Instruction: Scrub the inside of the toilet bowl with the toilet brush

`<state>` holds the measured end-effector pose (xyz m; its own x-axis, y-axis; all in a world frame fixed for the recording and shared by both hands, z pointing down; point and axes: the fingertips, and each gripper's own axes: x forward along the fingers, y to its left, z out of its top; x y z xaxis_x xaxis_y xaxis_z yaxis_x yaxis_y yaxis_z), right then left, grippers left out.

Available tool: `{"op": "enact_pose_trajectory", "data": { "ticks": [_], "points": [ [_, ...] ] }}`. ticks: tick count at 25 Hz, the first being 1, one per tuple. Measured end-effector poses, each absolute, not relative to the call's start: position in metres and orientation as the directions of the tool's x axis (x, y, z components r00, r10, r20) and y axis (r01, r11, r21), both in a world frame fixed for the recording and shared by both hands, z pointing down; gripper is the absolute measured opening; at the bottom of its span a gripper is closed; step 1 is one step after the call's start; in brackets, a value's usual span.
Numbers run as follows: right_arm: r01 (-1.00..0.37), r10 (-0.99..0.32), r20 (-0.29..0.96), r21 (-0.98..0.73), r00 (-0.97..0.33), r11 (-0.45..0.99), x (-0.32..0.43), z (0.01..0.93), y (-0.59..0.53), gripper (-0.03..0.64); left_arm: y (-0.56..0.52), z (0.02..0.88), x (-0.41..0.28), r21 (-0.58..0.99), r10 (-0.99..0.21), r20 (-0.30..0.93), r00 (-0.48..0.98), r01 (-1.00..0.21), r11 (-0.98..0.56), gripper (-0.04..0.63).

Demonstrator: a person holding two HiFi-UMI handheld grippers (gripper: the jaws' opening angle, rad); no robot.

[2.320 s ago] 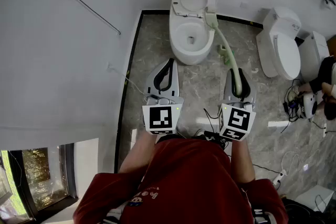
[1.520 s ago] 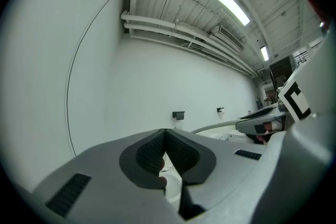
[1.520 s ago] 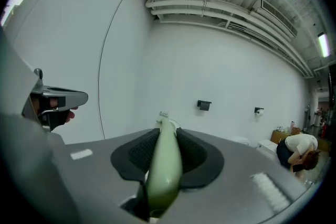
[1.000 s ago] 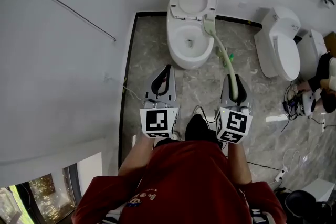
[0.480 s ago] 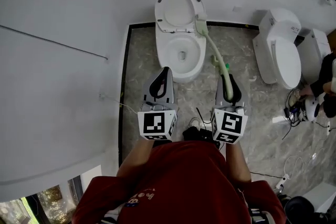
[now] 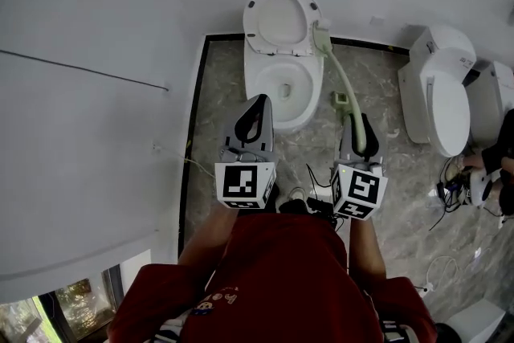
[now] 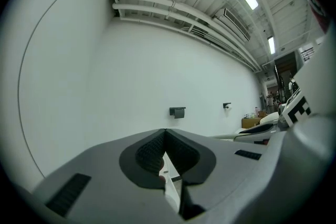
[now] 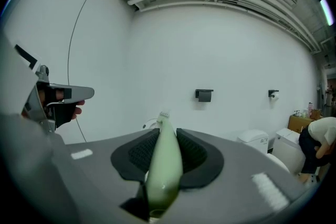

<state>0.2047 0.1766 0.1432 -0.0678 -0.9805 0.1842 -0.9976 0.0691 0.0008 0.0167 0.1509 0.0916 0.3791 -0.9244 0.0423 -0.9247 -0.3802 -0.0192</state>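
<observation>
**A:** Where is the toilet brush [image 6: 344, 84] sitting at this moment?

**B:** The right tongs [image 6: 363, 128] are clamping its pale green handle [image 8: 164, 157]. The brush head [image 6: 322, 36] is lying at the right rim of the toilet bowl [image 6: 281, 88], just beside the raised seat [image 6: 283, 16]. I cannot tell whether it is touching the rim, but it is not yet down inside. The left tongs [image 6: 257, 116] are carrying nothing, with their tips pressed together.

**A:** So how should the scrubbing be going?

**B:** I'd say the head is needing to swing left over the opening and then dip. The handle should be tilting steeply, so the bristles are pressing on the inner wall and not skating along the rim. The handle is long and looking springy, so slow circling strokes are probably serving better than jabs. The grip is wanting to stay firm against twisting.

**A:** Is anything differing from a couple of seconds ago?

**B:** The person is standing closer. The bowl is lying nearer both tongs, and the left tongs are now overlapping its front edge in the head view. The brush head is keeping to the same spot at the right rim.
</observation>
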Motion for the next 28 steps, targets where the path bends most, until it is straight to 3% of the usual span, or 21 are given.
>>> {"op": "enact_pose_trajectory", "data": {
  "ticks": [19, 28],
  "points": [
    [-0.996, -0.971, 0.238, 0.076, -0.028, 0.047, 0.101, 0.151, 0.012, 0.11, -0.024, 0.113, -0.08, -0.006, -0.901, 0.052, 0.43, -0.902, -0.431, 0.006],
    [-0.995, -0.958, 0.283, 0.074, -0.047, 0.07, 0.09, 0.168, -0.021, 0.11, -0.068, 0.126, -0.087, 0.011, -0.903, 0.081, 0.422, -0.906, -0.423, 0.006]
  ]
}}
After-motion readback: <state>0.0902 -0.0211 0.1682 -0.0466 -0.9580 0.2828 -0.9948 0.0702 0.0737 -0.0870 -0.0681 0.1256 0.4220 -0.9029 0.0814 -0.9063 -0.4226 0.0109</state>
